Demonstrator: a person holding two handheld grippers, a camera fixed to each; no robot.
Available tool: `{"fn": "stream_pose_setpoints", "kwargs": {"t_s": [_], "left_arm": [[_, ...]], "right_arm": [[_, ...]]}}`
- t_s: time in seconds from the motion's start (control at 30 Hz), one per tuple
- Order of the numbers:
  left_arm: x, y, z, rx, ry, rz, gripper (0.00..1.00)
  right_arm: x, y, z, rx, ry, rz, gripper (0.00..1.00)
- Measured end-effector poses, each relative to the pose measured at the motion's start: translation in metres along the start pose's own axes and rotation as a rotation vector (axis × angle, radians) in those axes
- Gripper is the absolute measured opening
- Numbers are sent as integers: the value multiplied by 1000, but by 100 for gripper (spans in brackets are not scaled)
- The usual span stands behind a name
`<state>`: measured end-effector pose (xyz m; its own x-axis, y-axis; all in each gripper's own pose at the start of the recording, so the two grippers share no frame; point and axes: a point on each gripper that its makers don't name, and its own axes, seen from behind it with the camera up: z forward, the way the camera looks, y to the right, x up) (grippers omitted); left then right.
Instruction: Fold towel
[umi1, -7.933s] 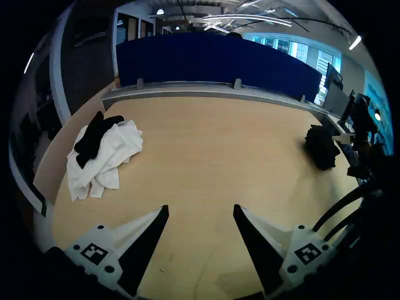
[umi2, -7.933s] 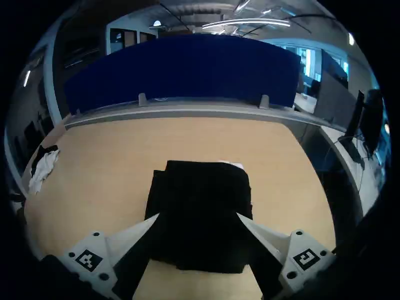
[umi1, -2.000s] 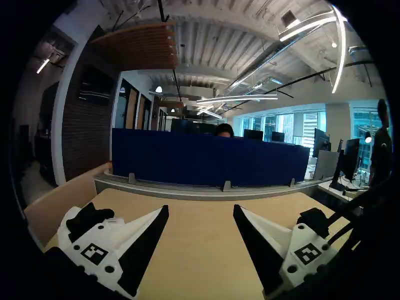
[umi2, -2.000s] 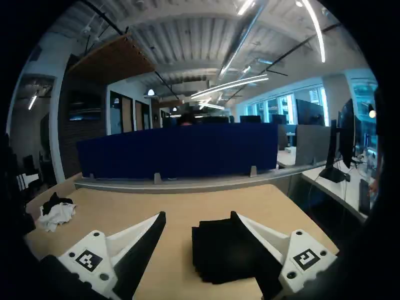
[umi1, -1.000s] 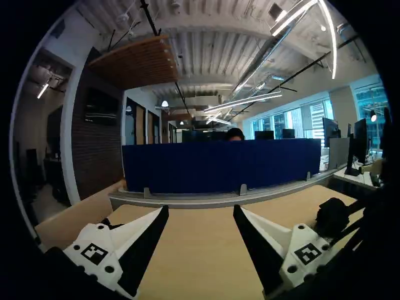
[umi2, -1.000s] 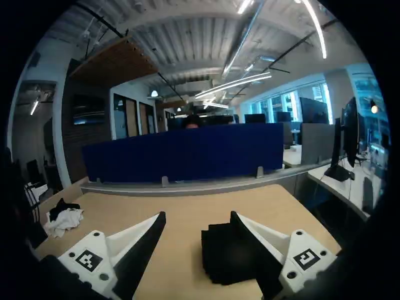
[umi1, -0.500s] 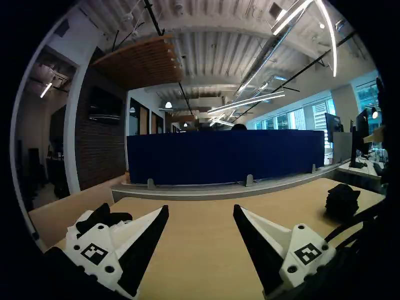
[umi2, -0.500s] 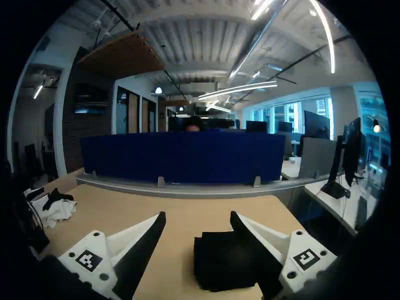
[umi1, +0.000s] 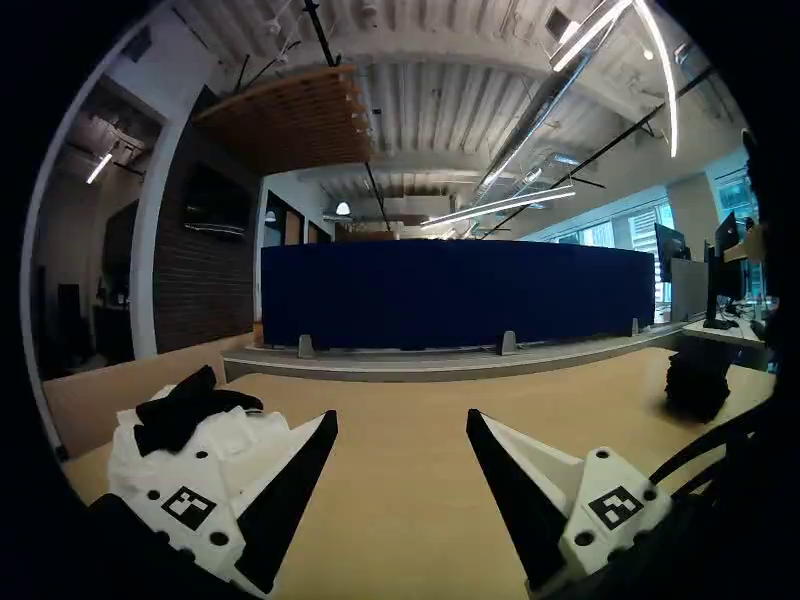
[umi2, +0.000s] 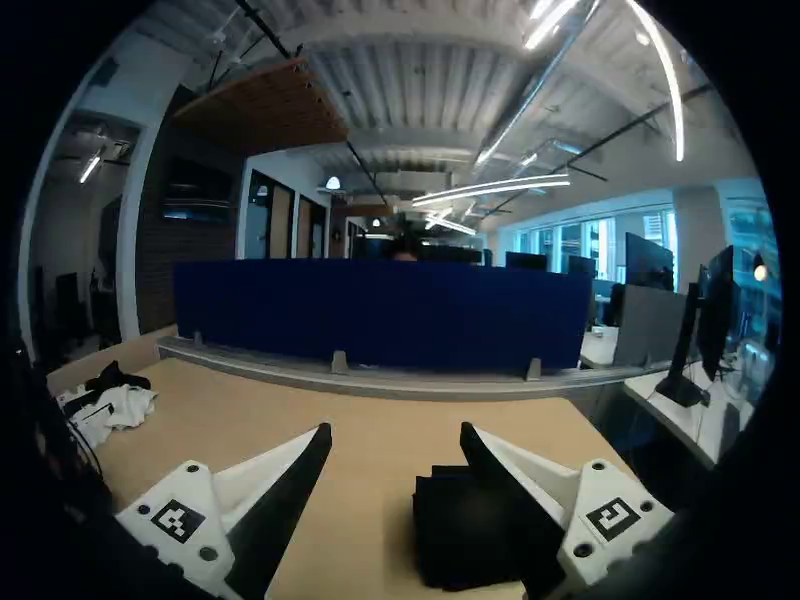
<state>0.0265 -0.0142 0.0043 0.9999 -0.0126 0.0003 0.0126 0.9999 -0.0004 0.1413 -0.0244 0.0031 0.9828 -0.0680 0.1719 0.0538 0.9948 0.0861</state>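
Pale wood table (umi1: 400, 520) carried two lots of cloth. Left gripper (umi1: 400, 415) hovered low over it, jaws spread, nothing between them. Loose white-and-black towel heap (umi1: 190, 425) lay just beyond its left finger. Right gripper (umi2: 394, 428) had jaws spread too. Folded black towel stack (umi2: 460, 540) sat against its right finger, contact unclear. Blue partition (umi1: 450, 295) lined the far edge.

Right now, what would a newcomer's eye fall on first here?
Probably the long dark blue partition along the far edge of the wooden table. Then the crumpled heap of white and black towels beside the open left gripper, and the neat black folded stack by the open right gripper.
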Motion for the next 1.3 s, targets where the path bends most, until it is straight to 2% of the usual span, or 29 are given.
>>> {"fn": "stream_pose_setpoints", "kwargs": {"t_s": [0.2, 0.4, 0.6, 1.3], "left_arm": [[-14, -2, 3, -3, 1, -8, 96], [-24, -2, 6, 2, -9, -17, 96], [-34, 2, 4, -6, -22, -11, 96], [-36, 6, 6, -16, -8, -7, 96]], "right_arm": [[1, -11, 6, 4, 1, -11, 100], [8, -12, 9, -3, 12, -22, 100], [9, -14, 8, -4, 13, -20, 100], [22, -15, 5, 12, 41, -15, 100]]}}
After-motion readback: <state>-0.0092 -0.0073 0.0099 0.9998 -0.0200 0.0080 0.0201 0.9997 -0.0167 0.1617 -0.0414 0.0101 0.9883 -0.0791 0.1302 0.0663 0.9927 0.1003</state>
